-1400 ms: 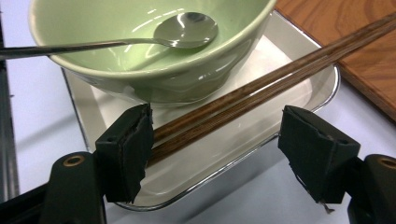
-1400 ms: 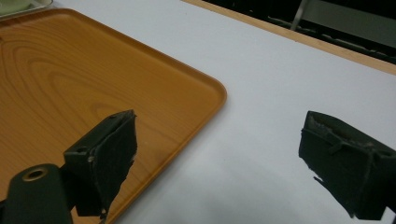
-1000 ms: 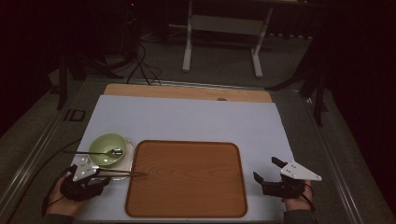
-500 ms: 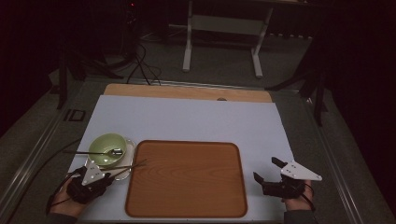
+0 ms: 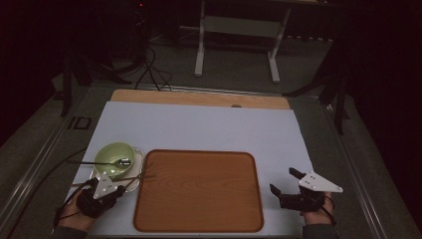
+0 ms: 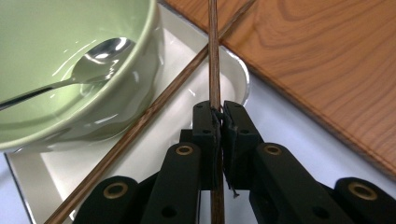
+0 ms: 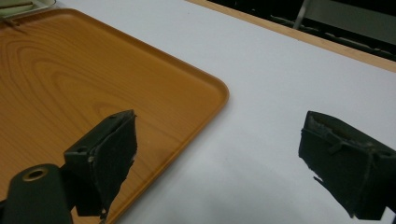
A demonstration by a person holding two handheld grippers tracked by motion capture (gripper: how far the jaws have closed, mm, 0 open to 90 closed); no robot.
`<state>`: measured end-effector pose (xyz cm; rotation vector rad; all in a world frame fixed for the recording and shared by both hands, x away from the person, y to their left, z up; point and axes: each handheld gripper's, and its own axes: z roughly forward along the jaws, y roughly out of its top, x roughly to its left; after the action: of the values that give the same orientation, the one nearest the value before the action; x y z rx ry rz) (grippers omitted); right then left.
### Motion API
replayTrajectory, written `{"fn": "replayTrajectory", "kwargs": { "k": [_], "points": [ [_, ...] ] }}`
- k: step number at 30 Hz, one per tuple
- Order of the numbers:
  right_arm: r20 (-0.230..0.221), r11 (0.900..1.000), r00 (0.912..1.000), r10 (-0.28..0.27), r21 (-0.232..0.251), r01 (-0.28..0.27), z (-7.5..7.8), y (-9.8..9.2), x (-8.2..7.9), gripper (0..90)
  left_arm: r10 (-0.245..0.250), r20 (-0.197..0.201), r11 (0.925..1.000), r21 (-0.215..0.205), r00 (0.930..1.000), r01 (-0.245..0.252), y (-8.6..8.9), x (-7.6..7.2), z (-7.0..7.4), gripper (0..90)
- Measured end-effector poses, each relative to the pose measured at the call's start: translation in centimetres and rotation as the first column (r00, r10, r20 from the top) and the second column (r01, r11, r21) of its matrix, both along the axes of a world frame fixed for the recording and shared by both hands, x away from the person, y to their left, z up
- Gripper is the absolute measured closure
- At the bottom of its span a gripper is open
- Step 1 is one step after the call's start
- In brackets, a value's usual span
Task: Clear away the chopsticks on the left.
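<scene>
- The spoon (image 6: 88, 65) handle runs off the left gripper view's left edge.
- The held chopstick (image 6: 214, 56) is cut off at that view's top, its rear hidden between the left tongs (image 6: 219, 116).
- The tray (image 7: 70, 70) is cut off at the right gripper view's left edge.

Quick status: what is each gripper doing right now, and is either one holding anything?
Left gripper: jaws have just been closing, now shut on one chopstick.
Right gripper: open, holding nothing.

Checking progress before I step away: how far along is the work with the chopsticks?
Done: the left tool has just closed on one chopstick. Left: the other chopstick lies on the white dish beside the green bowl; the wooden tray holds nothing; the right tool waits open.
</scene>
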<state>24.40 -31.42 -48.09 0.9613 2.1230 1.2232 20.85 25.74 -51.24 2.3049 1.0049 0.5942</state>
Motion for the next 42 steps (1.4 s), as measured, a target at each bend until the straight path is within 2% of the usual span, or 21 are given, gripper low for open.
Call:
{"fn": "replayTrajectory", "kwargs": {
  "k": [6,16,17,18,20,26,29,32,33,40,42],
  "points": [
    [0.0,1.0,1.0,-0.002,0.0,0.002,0.0,0.0,0.0,10.8,0.01,0.01,0.9998,-0.016,0.9999,-0.01,-0.1,-0.1,0.3,85.1],
    [0.003,1.0,1.0,-0.007,0.003,0.007,0.0,-0.1,-0.1,10.8,0.016,0.033,0.9978,-0.066,0.9993,-0.013,-0.6,-0.3,1.1,85.1],
    [0.003,1.0,1.0,-0.007,0.004,0.007,0.0,-0.1,-0.1,10.8,0.019,0.034,0.994,-0.109,0.9992,-0.015,-0.8,-0.4,1.5,85.1],
    [0.006,1.0,1.0,-0.006,0.003,0.006,0.0,-0.1,-0.1,10.8,0.019,0.034,0.994,-0.109,0.9992,-0.015,-0.8,-0.4,1.5,85.1],
    [0.006,1.0,1.0,-0.006,0.004,0.006,0.0,-0.2,-0.1,10.8,0.013,0.048,0.9886,-0.15,0.9987,-0.006,-1.2,-0.6,2.1,85.1],
    [0.004,1.0,0.9999,-0.009,0.005,0.009,0.0,-0.2,-0.1,10.8,0.001,0.065,0.9855,-0.17,0.9979,0.01,-2.0,-0.7,2.9,85.1],
    [0.004,1.0,0.9999,-0.009,0.004,0.009,0.0,-0.2,-0.1,10.8,0.006,0.08,0.9798,-0.2,0.9967,0.01,-2.5,-0.6,3.6,85.0],
    [0.005,1.0,0.9999,-0.008,0.004,0.008,0.0,-0.2,-0.1,10.8,0.008,0.089,0.9783,-0.207,0.996,0.01,-2.9,-0.6,4.1,85.1],
    [0.007,1.0,0.9999,-0.008,0.005,0.008,0.0,-0.2,-0.1,10.9,0.004,0.101,0.9756,-0.219,0.9949,0.018,-3.4,-0.5,4.6,85.1],
    [0.009,1.0,0.9999,-0.009,0.007,0.009,0.1,-0.2,-0.1,10.8,-0.013,0.134,0.9715,-0.233,0.9909,0.045,-5.5,-0.2,6.0,85.1],
    [0.011,1.0,0.9999,-0.008,0.007,0.008,0.1,-0.2,-0.1,10.8,-0.016,0.142,0.967,-0.25,0.9898,0.051,-6.1,-0.2,6.3,85.1]
  ]
}}
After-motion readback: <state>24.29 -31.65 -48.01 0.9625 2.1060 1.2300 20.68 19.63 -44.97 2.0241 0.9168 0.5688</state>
